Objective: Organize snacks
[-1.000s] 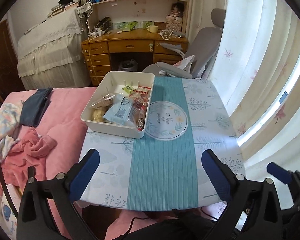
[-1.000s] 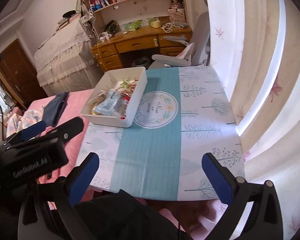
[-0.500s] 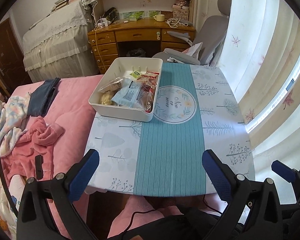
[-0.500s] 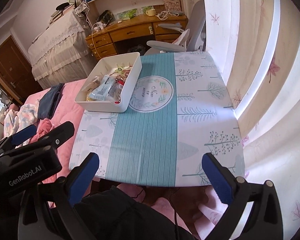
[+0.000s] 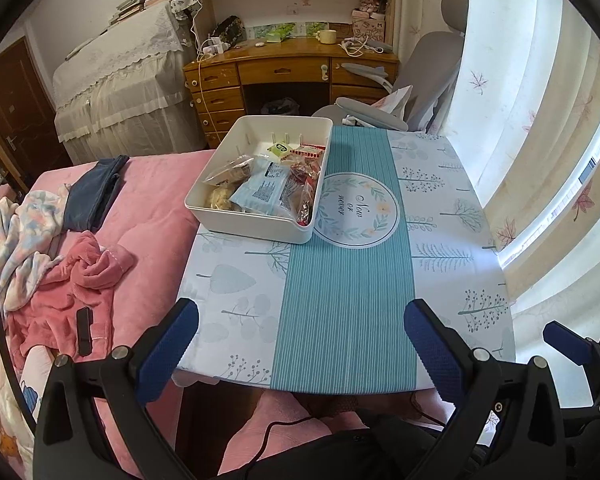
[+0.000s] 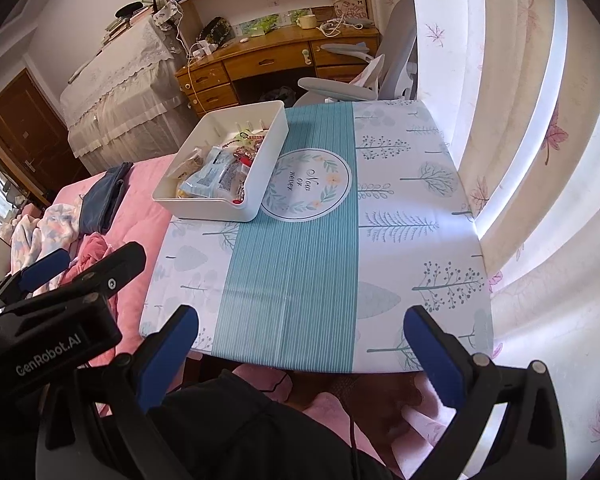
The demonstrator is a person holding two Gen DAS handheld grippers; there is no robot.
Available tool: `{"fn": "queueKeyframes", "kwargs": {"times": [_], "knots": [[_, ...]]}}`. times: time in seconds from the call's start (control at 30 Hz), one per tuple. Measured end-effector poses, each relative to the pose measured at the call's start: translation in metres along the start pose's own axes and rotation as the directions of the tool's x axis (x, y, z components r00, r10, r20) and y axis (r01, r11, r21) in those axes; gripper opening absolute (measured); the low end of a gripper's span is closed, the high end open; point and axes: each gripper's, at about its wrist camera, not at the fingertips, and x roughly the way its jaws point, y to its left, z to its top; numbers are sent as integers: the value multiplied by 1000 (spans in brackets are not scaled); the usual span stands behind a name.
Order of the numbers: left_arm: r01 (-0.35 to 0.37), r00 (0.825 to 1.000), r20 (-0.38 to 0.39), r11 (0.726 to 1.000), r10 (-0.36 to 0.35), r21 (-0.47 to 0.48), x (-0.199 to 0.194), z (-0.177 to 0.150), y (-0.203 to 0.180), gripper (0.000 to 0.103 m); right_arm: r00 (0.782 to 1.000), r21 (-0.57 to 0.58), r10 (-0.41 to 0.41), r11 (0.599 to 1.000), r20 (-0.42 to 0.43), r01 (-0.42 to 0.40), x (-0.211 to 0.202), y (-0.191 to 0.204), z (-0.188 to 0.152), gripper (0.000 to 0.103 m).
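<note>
The left claw [image 5: 300, 332] hangs above the near edge of the worktop [image 5: 340, 312] with its blue-padded fingers spread wide and nothing between them; it touches nothing. The right claw [image 6: 300, 340] is the same: jaws fully apart, empty, clear of the cloth, held over the near edge just to the right of the left one.

Beyond them the tree-printed white cloth with a teal striped runner lies bare across the near and right parts of the worktop. At the far left corner stands a shallow white rectangular plastic bin [image 5: 256, 228], its right wall beside the round floral motif on the runner. Inside it lies a heap of wrapped snacks [image 5: 268, 184]: a pale blue printed packet on top, clear bags of something pale brown to the left, red-wrapped pieces along the right wall, a small green-labelled piece at the far end. No snack shows loose on the cloth.

So the snacks already sit gathered in the bin. That fits a finished tidying with both claws drawn back, or a jumbled bin waiting to be sorted; the views do not settle which.

If a packet is to be handled, it would go best by coming down over the bin from above, pinching one wrapper by its sealed edge, so the crinkly film does not drag its neighbours.

To the left, a pink bed [image 5: 140, 208] carries crumpled clothes.
</note>
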Motion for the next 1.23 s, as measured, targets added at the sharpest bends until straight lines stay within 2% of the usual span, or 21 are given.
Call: {"fn": "queueKeyframes", "kwargs": {"times": [0.7,1.23], "knots": [[-11,1000,-28,1000,11,10,16,14,-3,102,999,13,6,1000,-35,-6,18,-7,11,103],[-14,998,-60,999,16,30,31,26,-10,102,995,35,25,999,-93,-22,35,-17,25,103]]}}
